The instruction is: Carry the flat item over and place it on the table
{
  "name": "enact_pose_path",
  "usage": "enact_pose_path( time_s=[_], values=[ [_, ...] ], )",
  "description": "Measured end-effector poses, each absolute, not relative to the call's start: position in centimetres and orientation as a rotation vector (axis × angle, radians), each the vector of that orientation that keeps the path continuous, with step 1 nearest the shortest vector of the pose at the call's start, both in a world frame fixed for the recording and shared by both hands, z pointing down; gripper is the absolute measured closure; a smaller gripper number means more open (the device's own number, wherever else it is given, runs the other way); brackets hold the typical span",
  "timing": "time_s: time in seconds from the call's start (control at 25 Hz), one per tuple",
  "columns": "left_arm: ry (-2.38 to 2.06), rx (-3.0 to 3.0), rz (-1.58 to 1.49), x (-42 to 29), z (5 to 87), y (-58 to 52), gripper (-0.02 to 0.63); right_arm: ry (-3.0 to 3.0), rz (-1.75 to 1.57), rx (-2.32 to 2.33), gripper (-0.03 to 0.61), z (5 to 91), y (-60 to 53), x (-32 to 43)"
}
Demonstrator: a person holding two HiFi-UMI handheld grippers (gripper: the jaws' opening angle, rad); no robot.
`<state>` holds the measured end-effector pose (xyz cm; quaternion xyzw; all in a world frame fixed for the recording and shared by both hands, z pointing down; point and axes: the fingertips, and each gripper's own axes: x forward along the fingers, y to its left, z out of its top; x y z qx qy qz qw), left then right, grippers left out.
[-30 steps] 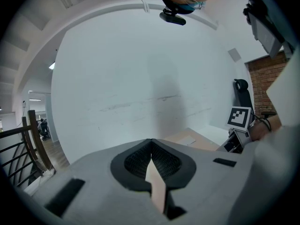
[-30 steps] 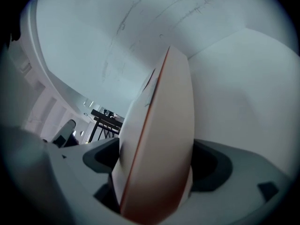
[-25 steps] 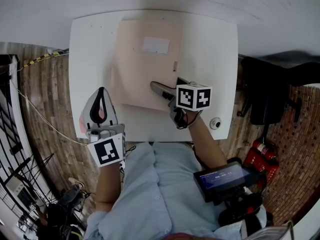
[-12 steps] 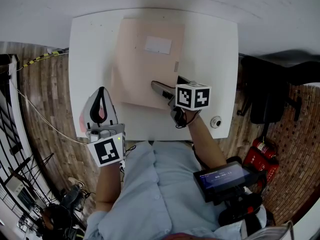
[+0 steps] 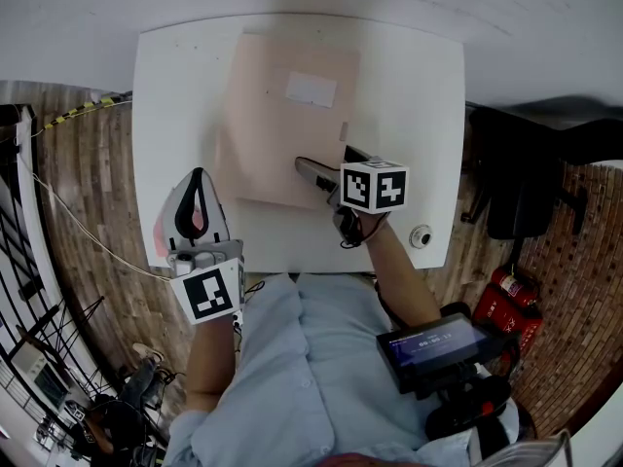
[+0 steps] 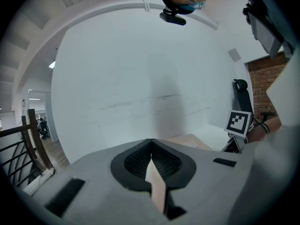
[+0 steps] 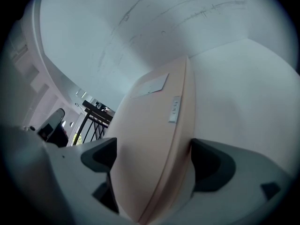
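A flat pale-pink item [image 5: 282, 125] with a white label [image 5: 311, 89] lies over the middle of the white table [image 5: 419, 115]. My right gripper [image 5: 311, 175] is shut on its near right corner. In the right gripper view the flat pink item [image 7: 154, 121] runs away between the two jaws, and the right gripper [image 7: 154, 172] pinches its edge. Whether the near edge is lifted off the table, I cannot tell. My left gripper [image 5: 198, 188] hovers at the table's front left edge, apart from the item. The left gripper [image 6: 151, 146] has its jaws closed tip to tip.
A small round object [image 5: 420, 236] sits near the table's front right corner. A black chair [image 5: 526, 193] and a red extinguisher [image 5: 511, 300] stand to the right. A black railing [image 5: 19, 222] runs along the left. A white wall [image 6: 140, 78] is behind the table.
The flat item has shifted slightly farther and to the right on the table with my right gripper still on it. The left gripper has stayed where it was.
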<state>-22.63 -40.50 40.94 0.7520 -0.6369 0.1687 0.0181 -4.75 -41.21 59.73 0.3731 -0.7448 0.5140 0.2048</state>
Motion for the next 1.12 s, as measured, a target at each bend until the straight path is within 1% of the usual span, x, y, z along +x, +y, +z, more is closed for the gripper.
enact_pose_path(
  time_s=[0.76,1.12],
  values=[
    [-1.989,2.355,0.497,-21.7,39.9,-39.0,0.604,-2.156,1.379,1.048,0.089,57.2,-40.3,-4.5],
    [-2.024,2.399,0.417,-19.8,37.5,-36.2,0.604,-2.264,1.287,1.051,0.092,53.0,-38.5,-3.9]
  ],
)
